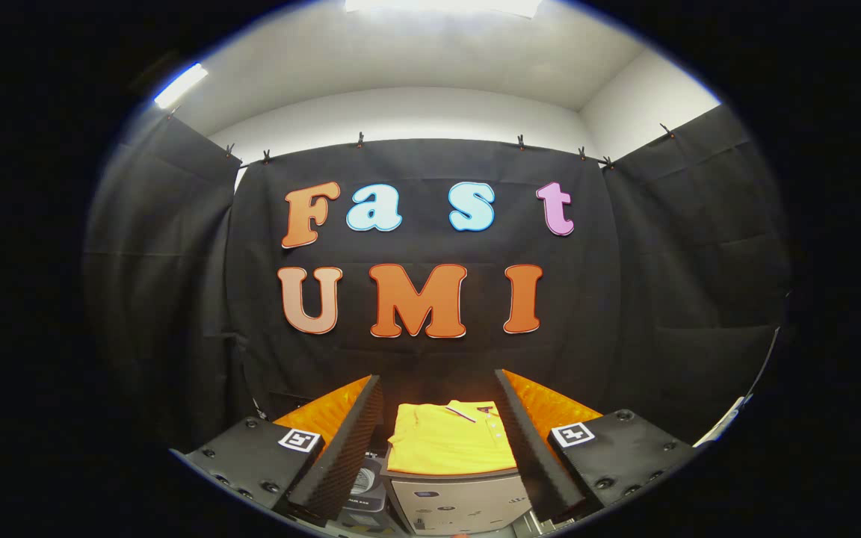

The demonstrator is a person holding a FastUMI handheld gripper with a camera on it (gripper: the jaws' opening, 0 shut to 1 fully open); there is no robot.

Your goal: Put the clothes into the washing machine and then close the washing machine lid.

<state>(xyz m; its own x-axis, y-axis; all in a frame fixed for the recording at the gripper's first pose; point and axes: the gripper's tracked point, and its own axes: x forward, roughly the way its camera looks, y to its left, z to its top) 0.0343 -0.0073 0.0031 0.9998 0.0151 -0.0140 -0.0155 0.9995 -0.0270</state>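
Yellow shirt [449,446] folded atop pale box [460,502], hand-held gripper [442,441] wide open, holding nothing

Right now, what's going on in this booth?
A hand-held gripper is lined up with a folded yellow shirt, which lies on top of a light-coloured box-like unit. The fingers are spread wide, with the shirt seen in the gap between them, further ahead. Nothing is gripped yet, so the laundry job hasn't really begun.

Recording booth, black cloth walls [699,261], white ceiling [430,52]
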